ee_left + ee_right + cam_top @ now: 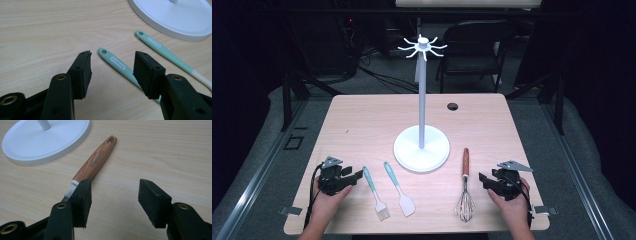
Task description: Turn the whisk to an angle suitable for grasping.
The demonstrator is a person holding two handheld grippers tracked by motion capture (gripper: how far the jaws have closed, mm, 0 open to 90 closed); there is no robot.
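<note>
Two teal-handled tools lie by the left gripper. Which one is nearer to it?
The pastry brush, the left one of the pair, with bristles at its end. The spatula has a flat white blade and lies farther off, toward the white stand. The left gripper is open, touching neither.

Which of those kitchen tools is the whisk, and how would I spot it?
Start at the white stand in the middle of the table. The whisk lies just right of its round base, near the right gripper. Alone among the tools, it has a wood-brown handle and a wire cage.

lettering on whisk handle (95, 161), unreadable
</note>
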